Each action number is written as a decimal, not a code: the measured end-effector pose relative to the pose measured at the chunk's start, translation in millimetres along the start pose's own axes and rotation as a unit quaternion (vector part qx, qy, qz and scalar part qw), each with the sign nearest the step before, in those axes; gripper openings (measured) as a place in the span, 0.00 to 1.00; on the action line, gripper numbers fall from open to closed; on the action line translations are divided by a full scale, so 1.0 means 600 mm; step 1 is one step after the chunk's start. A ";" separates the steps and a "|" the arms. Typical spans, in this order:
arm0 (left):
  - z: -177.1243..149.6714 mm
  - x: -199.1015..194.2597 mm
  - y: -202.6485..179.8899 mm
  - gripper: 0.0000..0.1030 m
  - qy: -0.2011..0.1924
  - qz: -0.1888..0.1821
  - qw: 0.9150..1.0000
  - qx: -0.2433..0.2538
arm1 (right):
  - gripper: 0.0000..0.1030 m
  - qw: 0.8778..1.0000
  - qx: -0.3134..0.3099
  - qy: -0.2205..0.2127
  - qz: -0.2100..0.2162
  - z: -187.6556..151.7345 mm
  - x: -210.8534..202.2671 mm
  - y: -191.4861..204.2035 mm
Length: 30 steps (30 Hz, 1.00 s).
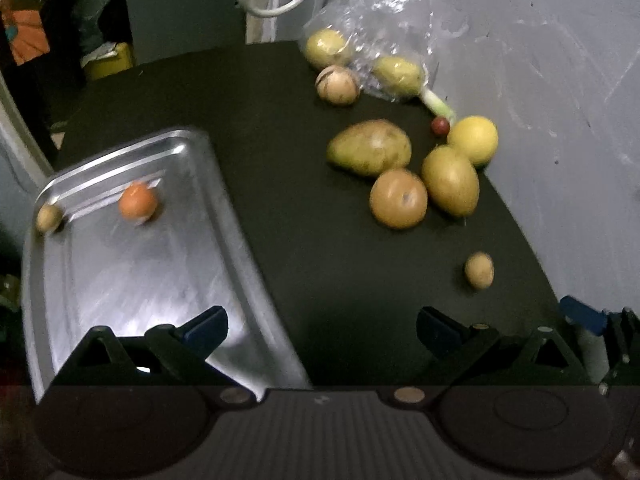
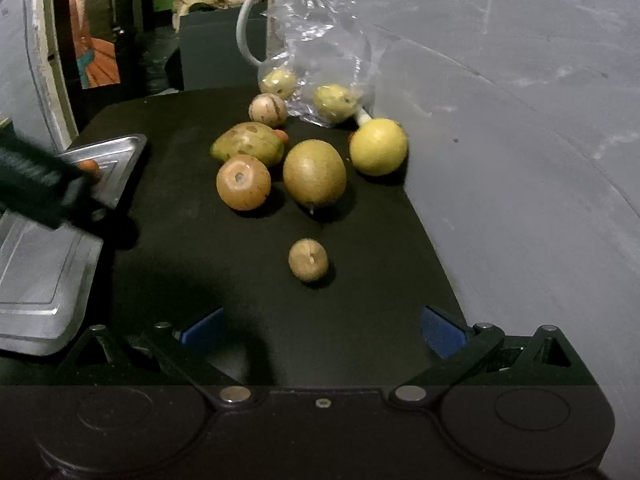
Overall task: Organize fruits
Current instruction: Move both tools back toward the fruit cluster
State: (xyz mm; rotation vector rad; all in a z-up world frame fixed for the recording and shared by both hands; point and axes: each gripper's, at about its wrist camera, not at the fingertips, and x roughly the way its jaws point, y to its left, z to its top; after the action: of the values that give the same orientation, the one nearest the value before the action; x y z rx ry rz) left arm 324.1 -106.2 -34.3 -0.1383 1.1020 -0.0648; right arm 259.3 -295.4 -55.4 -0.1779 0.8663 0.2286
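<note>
1. Left wrist view, far left: metal tray (image 1: 132, 280) near the left edge of the black table (image 1: 280, 184), with an orange fruit (image 1: 137, 201) and a small yellowish fruit (image 1: 49, 218) along its far rim.
2. Low in the same view: left gripper (image 1: 322, 326) with jaws released, grasping nothing, one finger over the tray's near right rim and the other over bare table.
3. Middle: a broad bare strip of table between tray and fruit pile, open room for moving.
4. Right of that strip: a cluster of mango-like green fruit (image 1: 370, 147), round brownish fruit (image 1: 398, 199), oval green fruit (image 1: 451, 186) and yellow round fruit (image 1: 473, 140), packed close, some touching.
5. Behind the cluster: clear plastic bag (image 1: 380, 32) holding two yellowish fruits, against the grey wall at the table's far edge.
6. Nearer, alone: small brown fruit (image 1: 479, 270), near the table's right edge.
7. Right wrist view: right gripper (image 2: 322, 330) released and empty, jaws spread wide above bare table, the small brown fruit just ahead, clear of both fingers.
8. No readable writing, brand or label.
</note>
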 end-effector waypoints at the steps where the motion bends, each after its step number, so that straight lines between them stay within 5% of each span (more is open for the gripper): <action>1: 0.008 0.007 -0.005 0.99 -0.002 0.000 1.000 0.003 | 0.99 1.000 -0.003 -0.001 0.002 0.003 0.006 0.001; 19: 0.088 0.098 -0.073 0.99 -0.019 0.005 0.999 0.047 | 0.97 0.999 -0.002 -0.012 0.034 0.010 0.053 -0.011; 30: 0.091 0.120 -0.085 0.96 -0.026 0.010 0.998 0.064 | 0.76 0.998 0.006 -0.025 0.052 0.011 0.062 -0.009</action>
State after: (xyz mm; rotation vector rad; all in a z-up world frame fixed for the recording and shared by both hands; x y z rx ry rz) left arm 405.8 -161.2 -66.2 -0.0144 1.0442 -0.1131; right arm 288.8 -294.4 -79.4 -0.1150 0.8273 0.3245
